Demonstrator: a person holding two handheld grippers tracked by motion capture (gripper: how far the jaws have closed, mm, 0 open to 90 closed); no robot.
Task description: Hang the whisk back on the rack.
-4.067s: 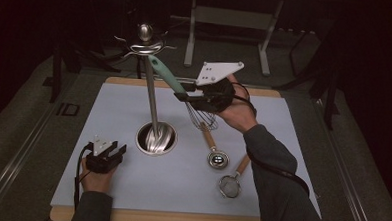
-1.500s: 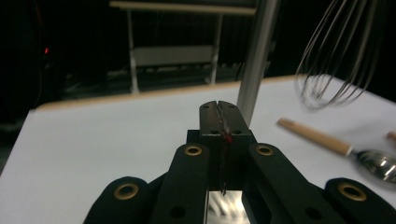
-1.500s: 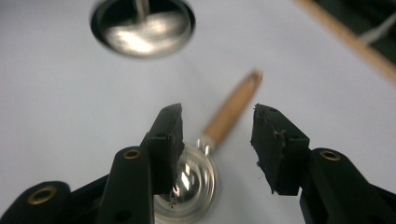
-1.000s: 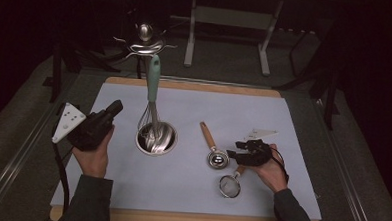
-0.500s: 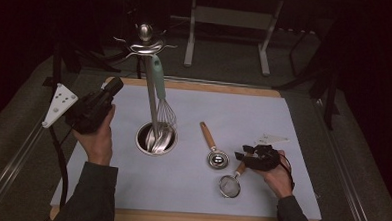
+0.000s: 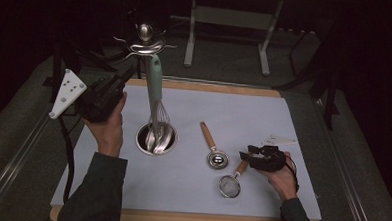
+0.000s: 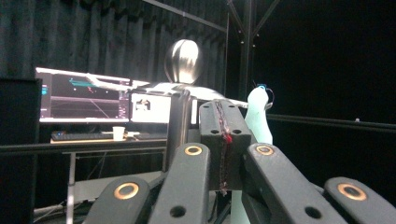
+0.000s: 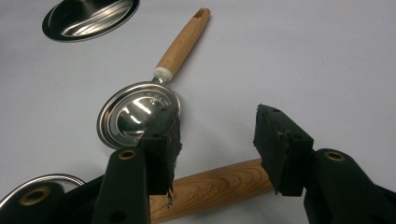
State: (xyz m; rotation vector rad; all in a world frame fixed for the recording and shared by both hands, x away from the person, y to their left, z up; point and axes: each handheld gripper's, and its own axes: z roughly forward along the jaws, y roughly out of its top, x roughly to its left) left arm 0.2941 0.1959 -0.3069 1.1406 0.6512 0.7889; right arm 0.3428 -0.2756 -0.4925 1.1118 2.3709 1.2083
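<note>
A whisk with a mint handle (image 6: 155, 83) stands at a steel utensil stand (image 6: 145, 38), its wires in the round steel base cup (image 6: 156, 138). My left gripper (image 6: 124, 78) is raised left of the stand, shut and empty. In the left gripper view its closed jaws (image 7: 219, 140) point at the stand's ball top (image 7: 183, 60) and the mint handle (image 7: 258, 116). My right gripper (image 6: 244, 155) is low on the mat. Its open jaws (image 8: 217, 133) straddle the wooden handle (image 8: 219, 186) of a small strainer (image 6: 229, 184) without touching it. A wooden-handled steel spoon (image 8: 135, 114) lies just beyond.
A pale mat (image 6: 190, 190) covers the wooden table. The spoon (image 6: 210, 141) lies between the base cup and the strainer. Dark frame legs (image 6: 190, 30) stand behind the table. Lit monitors (image 7: 84, 95) on a desk show in the left gripper view.
The left hand has lifted its gripper off the table and toward the stand. Earlier the right gripper held the whisk at the stand; now it sits low by the strainer handle.
</note>
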